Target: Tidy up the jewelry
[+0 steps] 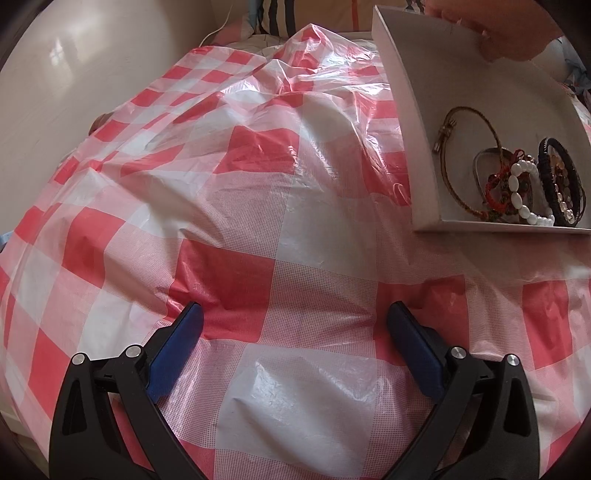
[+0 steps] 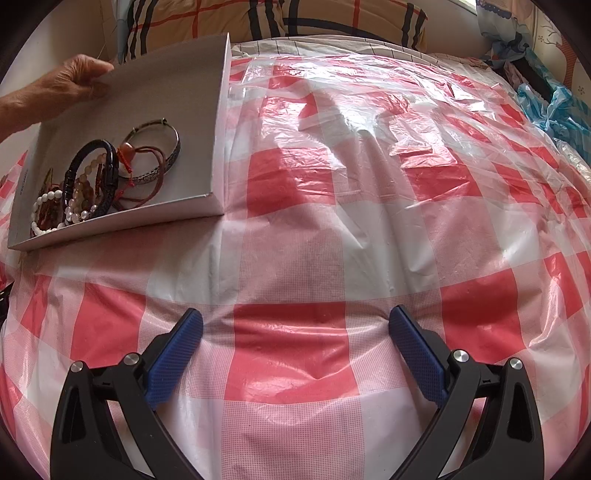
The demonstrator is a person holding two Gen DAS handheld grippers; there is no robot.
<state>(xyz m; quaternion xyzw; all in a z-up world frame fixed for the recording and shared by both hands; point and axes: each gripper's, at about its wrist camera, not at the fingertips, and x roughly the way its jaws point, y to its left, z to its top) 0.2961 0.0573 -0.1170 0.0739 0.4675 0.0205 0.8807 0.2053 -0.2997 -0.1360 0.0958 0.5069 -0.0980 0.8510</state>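
Nearest the right wrist camera, the right hand-held gripper (image 2: 295,325) hangs with its two blue-padded fingers (image 2: 173,354) spread wide and nothing between them, above a red-and-white checked plastic sheet (image 2: 332,229) that lies crumpled over the bed. Likewise the left hand-held gripper (image 1: 295,321) is spread and empty over the same sheet (image 1: 221,206).

From the right gripper, at about ten o'clock and well apart, sits one shallow white box (image 2: 219,155), tilted, its near rim on the sheet. Piled in the near corner are several bracelets: one black braided band (image 2: 110,162), one silver bangle (image 2: 173,155), one white bead strand (image 2: 40,225), one string of pale round beads (image 2: 79,184) and some red and brown cords (image 2: 127,157); the exact total is hard to tell in the tangle. No object lies between gripper and box, only wrinkled plastic.

In the left view the box (image 1: 402,110) lies at two o'clock, holding also one gold cable bangle (image 1: 448,173).

Farther off, a bare hand (image 2: 79,75) grips the box's far edge. Beyond stand a striped pillow (image 2: 258,18) at twelve and a blue bag (image 2: 550,107) at two.
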